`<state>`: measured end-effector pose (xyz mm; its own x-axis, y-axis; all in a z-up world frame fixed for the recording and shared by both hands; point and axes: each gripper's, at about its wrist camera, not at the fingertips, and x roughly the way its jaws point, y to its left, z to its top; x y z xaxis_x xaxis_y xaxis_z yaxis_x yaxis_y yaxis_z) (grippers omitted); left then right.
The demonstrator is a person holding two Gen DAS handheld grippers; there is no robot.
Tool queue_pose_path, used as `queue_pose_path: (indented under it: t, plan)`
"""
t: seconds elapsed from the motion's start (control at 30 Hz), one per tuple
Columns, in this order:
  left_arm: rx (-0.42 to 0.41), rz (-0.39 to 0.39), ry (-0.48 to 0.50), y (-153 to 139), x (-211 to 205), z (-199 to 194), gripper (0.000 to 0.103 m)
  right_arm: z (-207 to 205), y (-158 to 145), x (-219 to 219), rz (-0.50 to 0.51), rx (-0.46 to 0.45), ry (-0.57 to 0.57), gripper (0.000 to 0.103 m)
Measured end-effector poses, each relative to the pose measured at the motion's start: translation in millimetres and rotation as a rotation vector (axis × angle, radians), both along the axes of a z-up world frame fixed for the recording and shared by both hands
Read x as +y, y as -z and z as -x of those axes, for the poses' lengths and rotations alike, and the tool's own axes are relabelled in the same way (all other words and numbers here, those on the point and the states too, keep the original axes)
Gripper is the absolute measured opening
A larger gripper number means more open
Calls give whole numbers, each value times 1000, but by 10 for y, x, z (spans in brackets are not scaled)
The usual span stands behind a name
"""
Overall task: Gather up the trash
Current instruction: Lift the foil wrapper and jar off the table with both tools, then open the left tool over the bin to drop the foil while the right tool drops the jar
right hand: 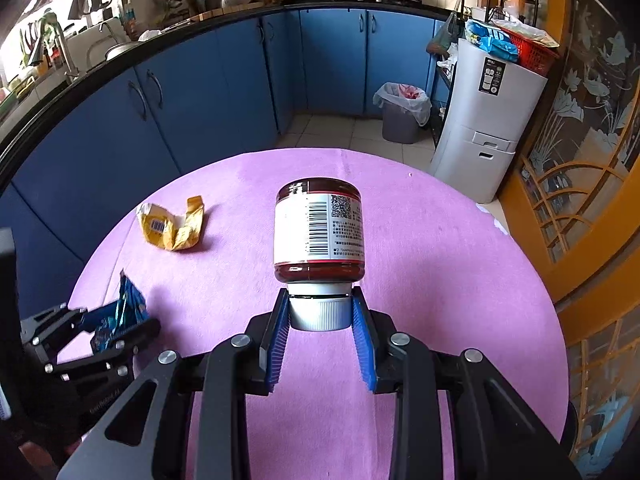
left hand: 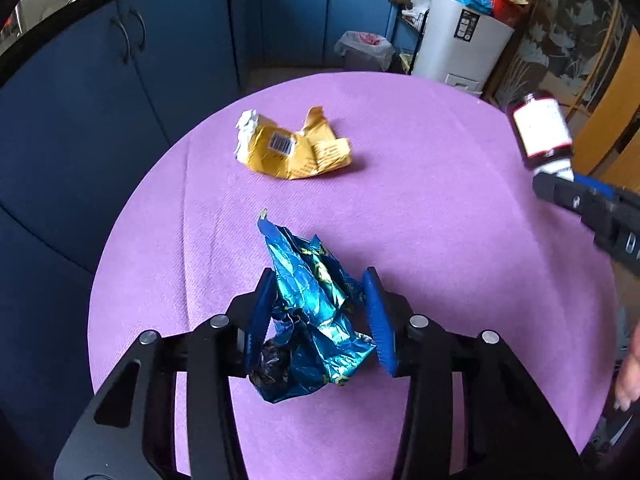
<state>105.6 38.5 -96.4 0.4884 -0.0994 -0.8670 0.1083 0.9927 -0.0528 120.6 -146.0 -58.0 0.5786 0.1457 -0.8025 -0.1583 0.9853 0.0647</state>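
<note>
Left wrist view: left tongs straddle a crumpled blue foil wrapper lying on the purple-covered round table toward its near edge. Both blue pads sit against the wrapper's sides, so the tongs are clamped on it. A torn yellow wrapper lies further in, toward the far left edge of the table. At the right edge, the right tongs carry a dark jar with a white label, raised above the cloth. A grey bin with a clear liner stands on the floor beyond the far edge.

Right wrist view: right tongs are clamped on the white ribbed cap of the dark jar, which points away from the camera over the middle of the table. The yellow wrapper lies near the far left edge. The left tongs grip the blue foil wrapper at the near left edge. The grey bin stands on the tiled floor beside a white cabinet.
</note>
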Motion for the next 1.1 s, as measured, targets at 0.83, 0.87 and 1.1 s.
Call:
queue_pose_path:
  t: [0.83, 0.87, 1.1]
  plan:
    - [-100, -11, 250, -547, -1602, 272, 45, 923, -257, -1357, -37, -78, 230, 29]
    - [-102, -15, 263, -547, -1690, 290, 45, 967, -247, -1452, -39, -78, 248, 29]
    - [-103, -40, 385, -543, -2394, 401, 45, 1223, -142, -1989, -59, -65, 349, 29]
